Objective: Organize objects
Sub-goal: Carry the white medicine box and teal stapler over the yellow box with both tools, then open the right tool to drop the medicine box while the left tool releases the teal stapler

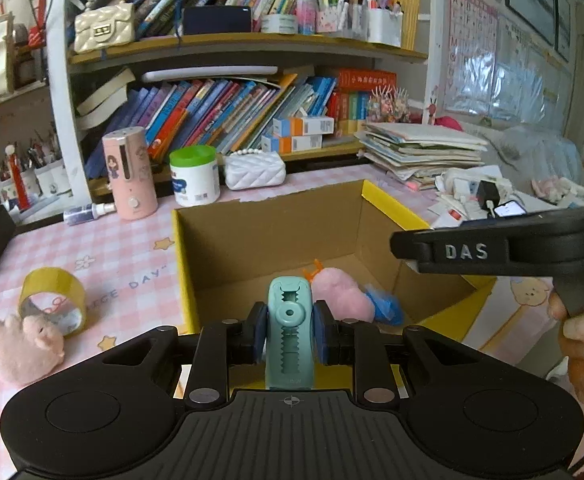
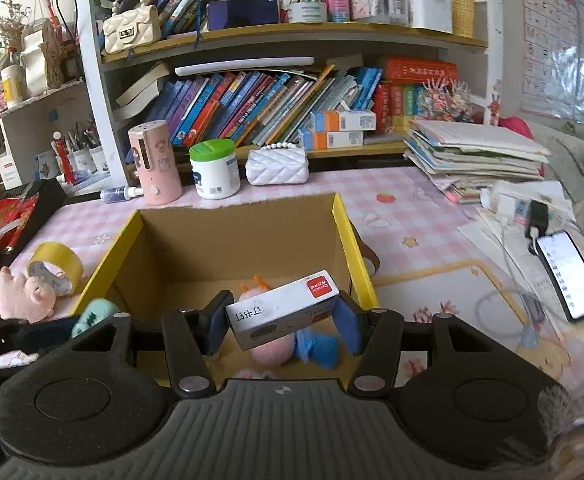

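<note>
Holding two items above the cardboard box (image 1: pixel 276 236), I keep both tongs clamped. Left tongs (image 1: pixel 290 334): nearly closed, blue pads pressing the sides of an upright teal stapler (image 1: pixel 290 320). Right tongs (image 2: pixel 284 322): about half spread, gripping a tilted white staple box (image 2: pixel 284 308) by its ends. Inside the box lies a pink-and-blue plush toy (image 2: pixel 292 348). On the worktop (image 1: pixel 104 248), left of the box, a yellow tape roll (image 1: pixel 52 296) touches a pink plush pig (image 1: pixel 22 344).
</note>
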A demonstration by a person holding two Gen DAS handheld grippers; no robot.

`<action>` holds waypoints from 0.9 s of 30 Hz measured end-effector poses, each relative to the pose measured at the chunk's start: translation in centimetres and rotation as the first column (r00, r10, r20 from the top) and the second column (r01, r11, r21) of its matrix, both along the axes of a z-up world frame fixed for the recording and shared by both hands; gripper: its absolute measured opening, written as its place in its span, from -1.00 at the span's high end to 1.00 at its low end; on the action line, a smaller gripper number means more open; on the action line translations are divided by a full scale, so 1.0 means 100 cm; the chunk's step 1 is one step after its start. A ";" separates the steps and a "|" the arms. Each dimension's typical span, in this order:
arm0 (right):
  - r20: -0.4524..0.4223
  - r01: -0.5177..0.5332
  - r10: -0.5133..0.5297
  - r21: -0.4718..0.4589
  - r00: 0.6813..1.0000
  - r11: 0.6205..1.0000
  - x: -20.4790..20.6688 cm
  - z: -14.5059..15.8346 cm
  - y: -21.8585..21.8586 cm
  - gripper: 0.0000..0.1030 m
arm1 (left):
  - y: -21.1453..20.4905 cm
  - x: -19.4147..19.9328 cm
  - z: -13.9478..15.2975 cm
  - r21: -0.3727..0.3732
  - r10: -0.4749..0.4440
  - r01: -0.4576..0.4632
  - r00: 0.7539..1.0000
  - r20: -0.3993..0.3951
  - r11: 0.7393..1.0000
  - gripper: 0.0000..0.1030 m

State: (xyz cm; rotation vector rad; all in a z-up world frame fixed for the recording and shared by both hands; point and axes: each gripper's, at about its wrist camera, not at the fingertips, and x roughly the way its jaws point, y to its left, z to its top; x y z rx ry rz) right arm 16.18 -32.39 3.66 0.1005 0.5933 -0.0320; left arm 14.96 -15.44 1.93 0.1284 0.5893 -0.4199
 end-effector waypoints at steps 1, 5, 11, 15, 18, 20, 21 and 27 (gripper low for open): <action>-0.004 -0.007 0.007 0.001 1.000 1.000 0.006 -0.001 -0.002 -0.01 | -0.003 0.003 -0.001 0.009 0.001 -0.001 1.000 0.000 1.000 0.56; -0.026 -0.040 0.040 0.002 0.999 0.999 0.026 -0.007 -0.006 -0.01 | -0.012 0.017 -0.007 0.034 0.015 -0.014 1.000 -0.016 0.999 0.56; -0.084 -0.105 0.104 -0.014 0.991 0.994 0.057 -0.023 -0.005 -0.01 | -0.025 0.036 -0.022 0.090 0.028 -0.024 0.998 -0.055 0.996 0.56; -0.119 -0.143 0.140 -0.017 0.983 0.990 0.072 -0.033 -0.004 -0.01 | -0.030 0.044 -0.029 0.114 0.042 -0.033 0.996 -0.076 0.993 0.55; -0.143 -0.167 0.162 -0.017 0.976 0.986 0.080 -0.038 -0.003 -0.01 | -0.031 0.047 -0.032 0.121 0.053 -0.043 0.995 -0.084 0.992 0.55; -0.148 -0.183 0.174 -0.044 0.974 0.982 0.082 -0.040 -0.001 -0.01 | -0.032 0.048 -0.033 0.118 0.060 -0.049 0.994 -0.089 0.992 0.55; -0.150 -0.193 0.182 -0.057 0.972 0.980 0.083 -0.041 0.000 -0.02 | -0.032 0.048 -0.033 0.117 0.064 -0.053 0.994 -0.090 0.992 0.55; -0.163 -0.225 0.205 -0.114 0.965 0.968 0.086 -0.045 0.002 -0.02 | -0.034 0.048 -0.033 0.125 0.074 -0.064 0.994 -0.077 0.990 0.55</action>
